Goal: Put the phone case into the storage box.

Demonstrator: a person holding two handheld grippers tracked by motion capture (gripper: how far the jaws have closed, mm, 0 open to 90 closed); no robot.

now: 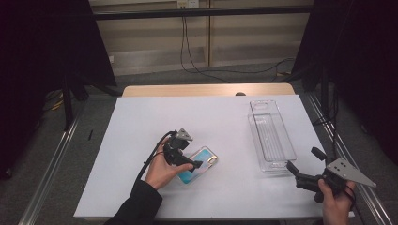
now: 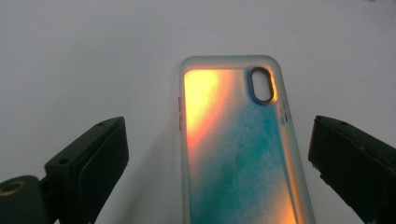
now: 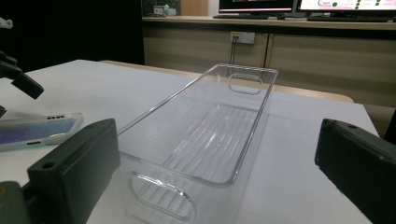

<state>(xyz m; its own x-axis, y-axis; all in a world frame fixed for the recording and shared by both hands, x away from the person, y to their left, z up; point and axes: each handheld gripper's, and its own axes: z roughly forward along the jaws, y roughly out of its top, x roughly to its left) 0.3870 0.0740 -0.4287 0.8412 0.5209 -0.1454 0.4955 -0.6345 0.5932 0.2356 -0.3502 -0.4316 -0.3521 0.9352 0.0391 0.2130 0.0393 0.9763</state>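
A phone case [image 1: 202,163] with an orange and teal back lies flat on the white table cover, left of centre. In the left gripper view the case [image 2: 238,154] lies between the two black jaws, camera cutout at the far end, with a gap on each side. My left gripper [image 1: 185,157] [image 2: 217,125] hovers low over it, open. My right gripper [image 1: 305,159] [image 3: 217,128] is held at the table's front right corner, open and with nothing between its jaws. It faces the near end of a clear plastic tray [image 1: 257,136] [image 3: 252,130].
The white cover [image 1: 141,122] spans the table, and a wooden strip [image 1: 206,90] shows at the far edge. In the right gripper view the phone case [image 3: 37,130] lies at the far left. Dark curtains and metal rails flank the table.
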